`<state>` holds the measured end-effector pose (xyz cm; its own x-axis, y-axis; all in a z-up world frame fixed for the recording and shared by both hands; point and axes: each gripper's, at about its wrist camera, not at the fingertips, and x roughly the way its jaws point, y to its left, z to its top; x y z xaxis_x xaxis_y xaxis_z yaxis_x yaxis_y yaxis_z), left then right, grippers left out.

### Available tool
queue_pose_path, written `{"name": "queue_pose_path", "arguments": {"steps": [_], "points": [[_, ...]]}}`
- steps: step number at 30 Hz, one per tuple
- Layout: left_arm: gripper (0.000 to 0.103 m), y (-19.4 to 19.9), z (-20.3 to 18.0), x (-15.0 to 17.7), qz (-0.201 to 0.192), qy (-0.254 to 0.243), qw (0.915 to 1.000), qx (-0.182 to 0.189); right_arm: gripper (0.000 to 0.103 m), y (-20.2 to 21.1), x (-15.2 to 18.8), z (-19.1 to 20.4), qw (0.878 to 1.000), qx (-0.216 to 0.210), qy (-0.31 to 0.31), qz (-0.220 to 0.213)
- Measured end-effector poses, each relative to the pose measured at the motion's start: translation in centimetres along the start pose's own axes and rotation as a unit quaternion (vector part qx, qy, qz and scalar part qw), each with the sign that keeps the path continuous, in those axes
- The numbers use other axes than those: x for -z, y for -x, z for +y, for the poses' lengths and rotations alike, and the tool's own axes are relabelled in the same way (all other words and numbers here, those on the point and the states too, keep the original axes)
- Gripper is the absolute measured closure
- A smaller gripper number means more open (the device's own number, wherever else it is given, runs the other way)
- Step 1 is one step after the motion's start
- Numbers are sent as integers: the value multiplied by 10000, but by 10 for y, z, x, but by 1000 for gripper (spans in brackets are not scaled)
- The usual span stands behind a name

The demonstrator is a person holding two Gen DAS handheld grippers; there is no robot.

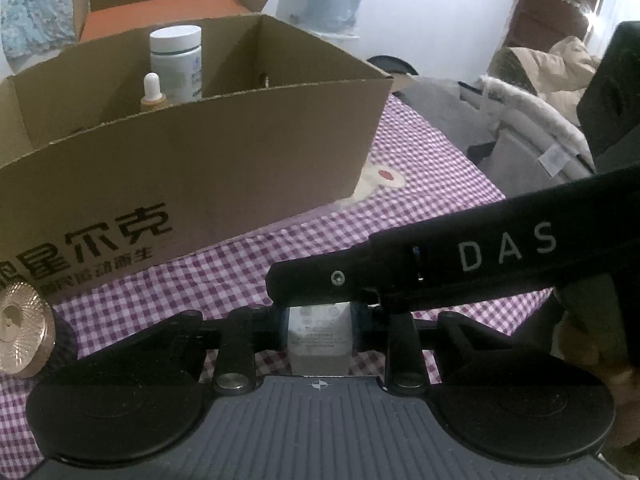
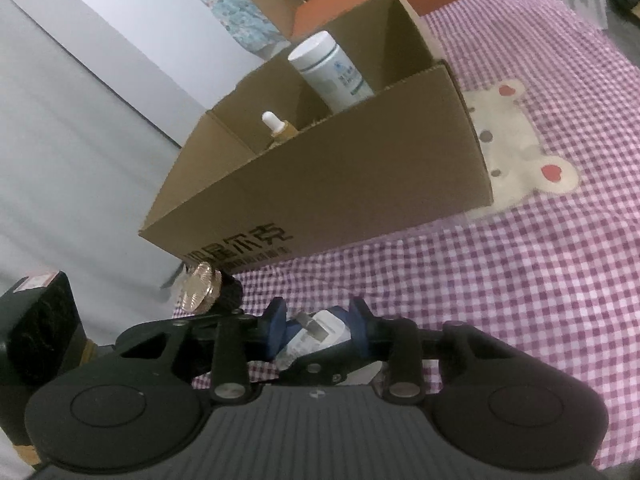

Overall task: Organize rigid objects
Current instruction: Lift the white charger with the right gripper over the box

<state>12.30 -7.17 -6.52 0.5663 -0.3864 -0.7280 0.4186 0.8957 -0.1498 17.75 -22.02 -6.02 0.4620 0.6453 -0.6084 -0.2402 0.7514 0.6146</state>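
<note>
A white plug adapter [image 1: 319, 334] sits between the fingers of my left gripper [image 1: 320, 330], which is shut on it. My right gripper [image 2: 320, 330] also closes its blue pads around the same adapter [image 2: 320, 330], and its black arm crosses the left wrist view [image 1: 460, 258]. Both hold it low over the checked cloth, in front of an open cardboard box [image 1: 208, 168]. The box [image 2: 340, 176] holds a white bottle [image 1: 176, 62] and a small dropper bottle [image 1: 152, 94]. A gold-capped black jar [image 1: 22, 330] lies at the box's left corner; it also shows in the right wrist view [image 2: 204, 292].
An orange-lined carton [image 1: 160, 8] stands behind the box. The purple checked cloth [image 2: 520, 260] has a bear patch right of the box. A coat and a chair [image 1: 540, 92] lie past the bed edge. A black block [image 2: 36, 320] stands at the left.
</note>
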Motion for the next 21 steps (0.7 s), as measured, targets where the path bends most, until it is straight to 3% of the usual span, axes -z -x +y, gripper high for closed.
{"name": "queue_pose_path", "arguments": {"steps": [10, 21], "points": [[77, 27, -3, -11, -355, 40, 9993, -107, 73, 14, -4, 15, 9992, -82, 279, -261], [77, 59, 15, -96, -965, 129, 9952, -58, 76, 38, -81, 60, 9887, -505, 1111, -869]]}}
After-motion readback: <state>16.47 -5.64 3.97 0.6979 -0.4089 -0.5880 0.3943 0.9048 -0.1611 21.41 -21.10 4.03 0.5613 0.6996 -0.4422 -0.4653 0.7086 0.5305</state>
